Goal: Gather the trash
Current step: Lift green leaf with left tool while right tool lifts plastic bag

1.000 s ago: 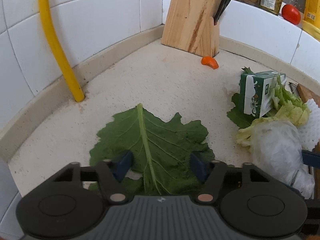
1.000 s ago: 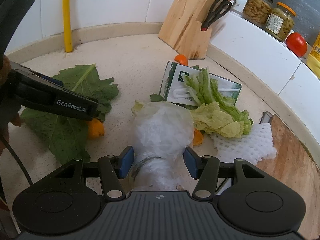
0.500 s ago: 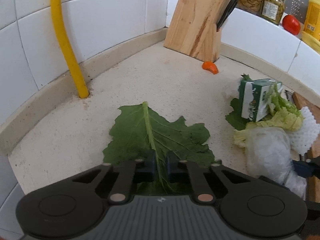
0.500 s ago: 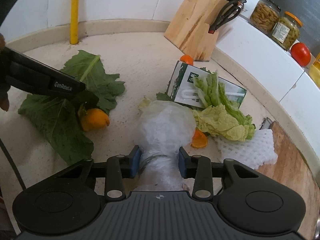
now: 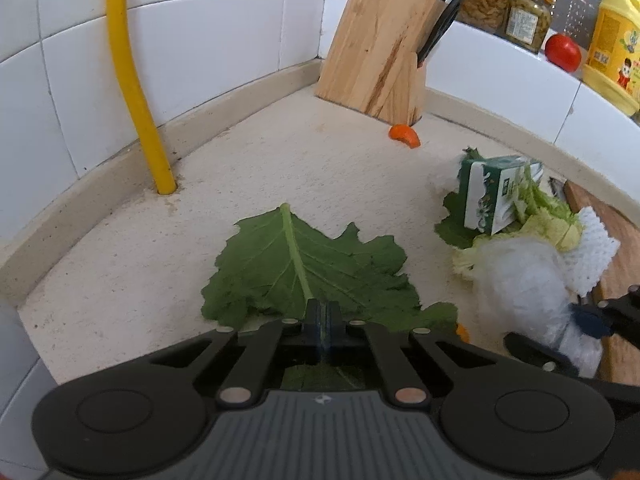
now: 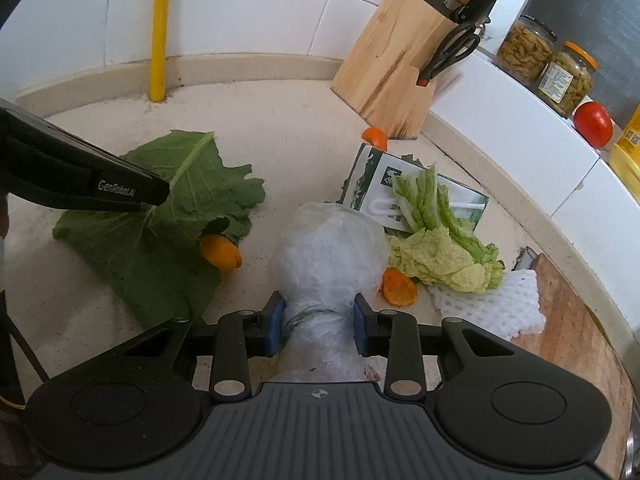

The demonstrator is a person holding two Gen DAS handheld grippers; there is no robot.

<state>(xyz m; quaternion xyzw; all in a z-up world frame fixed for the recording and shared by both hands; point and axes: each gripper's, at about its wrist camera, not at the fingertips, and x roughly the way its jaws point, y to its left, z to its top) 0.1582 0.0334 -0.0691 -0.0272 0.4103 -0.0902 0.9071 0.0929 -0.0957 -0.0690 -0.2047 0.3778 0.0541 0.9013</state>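
Note:
My left gripper (image 5: 323,312) is shut on the midrib of a large green leaf (image 5: 308,264) and lifts its middle off the counter; the leaf (image 6: 168,216) and the left gripper (image 6: 154,194) also show in the right wrist view. An orange peel (image 6: 221,254) lies under the leaf's edge. My right gripper (image 6: 319,318) is shut on a clear plastic bag (image 6: 332,252), also in the left wrist view (image 5: 524,280). Beyond it lie a green carton (image 6: 380,188), cabbage leaves (image 6: 444,248), another peel (image 6: 398,288) and white foam net (image 6: 496,304).
A wooden knife block (image 6: 396,80) stands in the corner with an orange peel (image 6: 375,137) at its foot. A yellow pipe (image 6: 160,32) runs up the tiled wall. Jars (image 6: 548,64) and a tomato (image 6: 593,123) sit on the ledge. A wooden board (image 6: 576,344) lies right.
My left gripper closed on the leaf and raised it, uncovering the orange peel. My right gripper closed on the plastic bag.

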